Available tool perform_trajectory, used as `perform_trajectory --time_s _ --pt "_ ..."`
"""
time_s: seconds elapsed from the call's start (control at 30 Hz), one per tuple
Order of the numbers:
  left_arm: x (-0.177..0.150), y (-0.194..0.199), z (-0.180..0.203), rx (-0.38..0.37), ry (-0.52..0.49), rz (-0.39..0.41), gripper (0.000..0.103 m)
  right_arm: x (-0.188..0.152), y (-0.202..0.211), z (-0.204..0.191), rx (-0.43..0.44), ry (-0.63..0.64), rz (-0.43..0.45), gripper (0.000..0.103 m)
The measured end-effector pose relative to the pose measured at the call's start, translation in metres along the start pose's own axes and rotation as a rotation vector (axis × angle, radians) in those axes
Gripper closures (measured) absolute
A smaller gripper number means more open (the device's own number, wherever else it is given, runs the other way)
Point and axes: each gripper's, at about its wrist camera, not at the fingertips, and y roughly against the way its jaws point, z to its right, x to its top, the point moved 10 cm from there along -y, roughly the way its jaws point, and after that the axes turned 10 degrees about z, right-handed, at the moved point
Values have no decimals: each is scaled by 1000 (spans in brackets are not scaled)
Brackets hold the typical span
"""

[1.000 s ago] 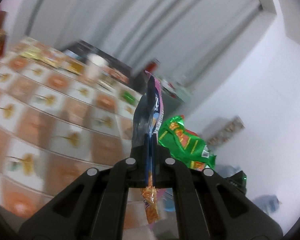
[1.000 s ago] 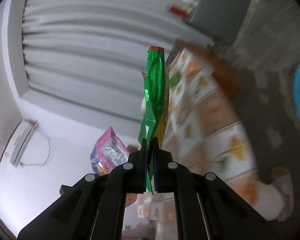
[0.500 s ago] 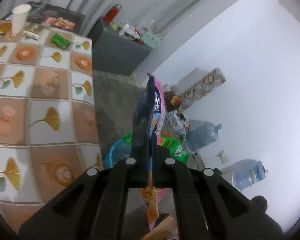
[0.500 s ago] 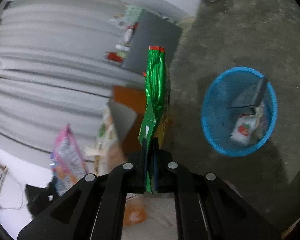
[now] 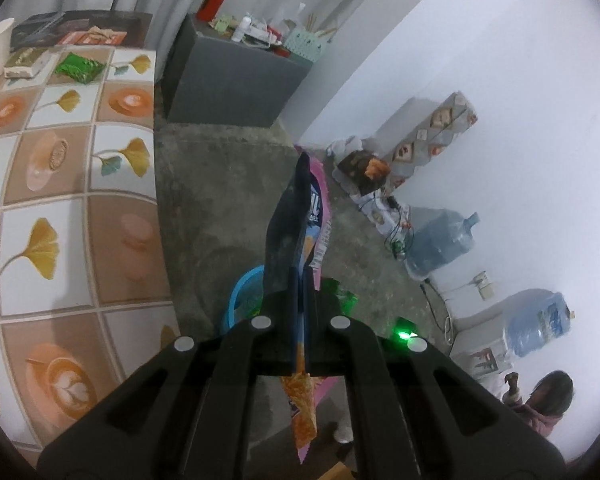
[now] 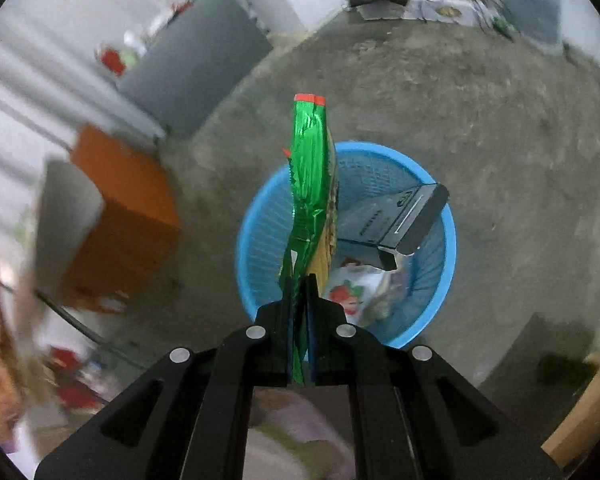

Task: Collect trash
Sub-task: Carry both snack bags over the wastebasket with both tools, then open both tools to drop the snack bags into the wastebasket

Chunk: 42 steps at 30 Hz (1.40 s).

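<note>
Both tools grip wrappers: right tool (image 6: pixel 299 280) pinches green wrapper (image 6: pixel 310 176) above blue basket (image 6: pixel 252 248), grey box (image 6: pixel 396 220) inside.

Glossy crinkled green foil wrapper (image 6: pixel 310 184); blue plastic mesh basket (image 6: pixel 260 240); rough grey concrete floor (image 6: pixel 480 120); smooth glossy patterned tablecloth (image 5: pixel 60 200), left of frame

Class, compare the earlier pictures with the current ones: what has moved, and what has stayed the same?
Both grippers swung from the table down toward the blue basket; the right gripper now sits over it. Unchanged: it grips the green wrapper, and the left gripper the pink-and-blue packet.
</note>
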Motion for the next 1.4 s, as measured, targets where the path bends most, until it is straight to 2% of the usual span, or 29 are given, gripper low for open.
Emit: perform_trajectory --time_s 0.1,0.13,0.17,0.2,0.3,0.43,0.6,0.7,0.83,0.93,0.97,1.0,1.07,1.13,1.2,1.3,1.4 --pt "-2 -8 -4 10 6 -9 103 -11 -19 -9 0 70 -45 89" --pt "-3 -10 -6 15 7 -11 103 -13 -21 -10 9 68 -52 84" --pt "-3 -11 -7 18 6 -12 103 -13 -21 -9 31 40 -50 72" --pt "-4 -13 -8 22 3 -13 103 -12 -20 -8 51 16 -40 64" --pt "-4 -18 -10 36 -10 -16 103 -4 -4 -3 112 -37 12 57" --pt "-7 -30 -9 51 -29 -24 103 8 24 12 167 -117 89 54" --pt "-10 -56 0 127 -165 -17 103 16 50 46 161 -214 158 53" --pt "-19 -90 9 207 -313 -28 103 12 56 57 146 -232 161 53" --pt "-39 -138 22 249 -403 -64 103 0 55 65 124 -228 144 53" --pt "-63 -185 27 318 -510 -92 102 -7 56 72 110 -242 128 53" --pt "-73 -202 27 364 -568 -90 98 -8 57 73 110 -246 124 53" --pt "-86 -217 24 413 -614 -114 87 -9 59 74 107 -244 122 53" --pt "-108 -238 24 395 -610 -175 75 -11 61 74 99 -236 120 53" --pt "-127 -250 24 352 -573 -219 74 -11 65 75 102 -239 119 53" --pt "-133 -247 23 312 -502 -238 73 -9 69 75 104 -236 129 53" --pt "-128 -228 25 258 -423 -225 71 -7 72 75 113 -239 139 53" --pt "-108 -201 30 205 -353 -201 71 -6 75 73 126 -235 145 53"
